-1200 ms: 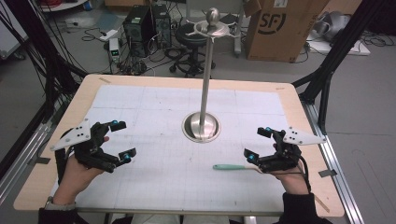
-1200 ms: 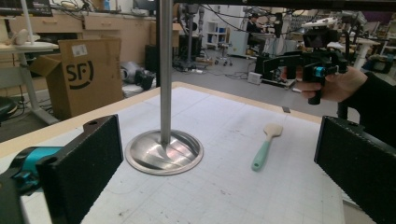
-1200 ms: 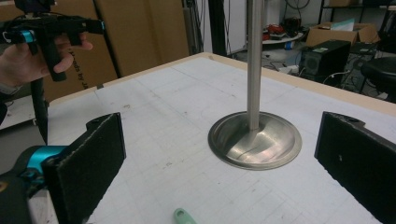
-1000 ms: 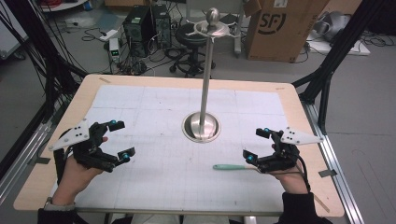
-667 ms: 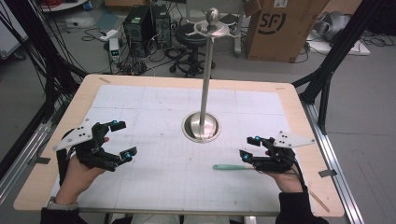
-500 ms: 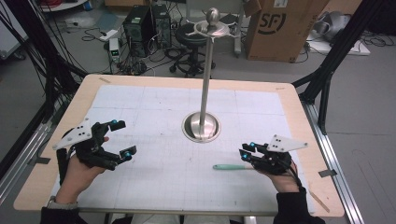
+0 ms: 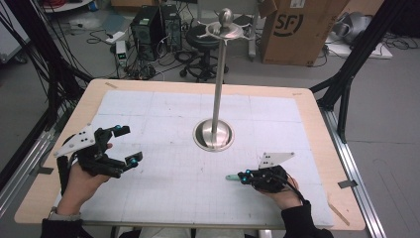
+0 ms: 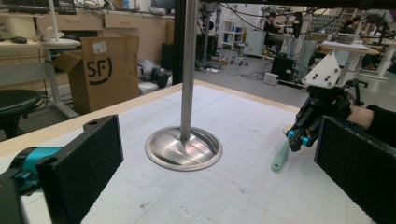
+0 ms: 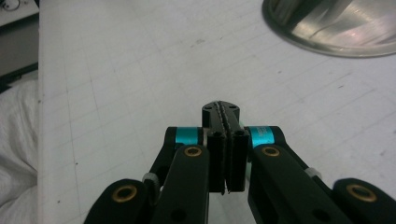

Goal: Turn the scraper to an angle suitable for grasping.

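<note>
A slim pale-green stick (image 7: 232, 177) lies flat on the white grid mat (image 7: 163, 188), right of centre. My right gripper (image 7: 243, 177) is low over its right end, which is hidden under it. In the right gripper view the right gripper (image 9: 221, 109) has its jaws pressed flat together with nothing showing between them. The left gripper view shows the green stick (image 8: 280, 157) on the mat, just below the right gripper's tips (image 8: 300, 138). My left gripper (image 7: 126, 145) is held above the mat's left side, wide open and holding nothing, its pads (image 8: 88, 163) far apart.
A tall steel pole stand (image 7: 216, 84) rises from a round base (image 7: 213, 135) at the mat's middle, between the two grippers. A hooked top piece (image 7: 225, 26) crowns the pole. The wooden table edge (image 7: 317, 124) frames the mat.
My right gripper has moved left along the green stick, dropped low over it, and its jaws have gone from open to shut. The left gripper has hardly moved.
</note>
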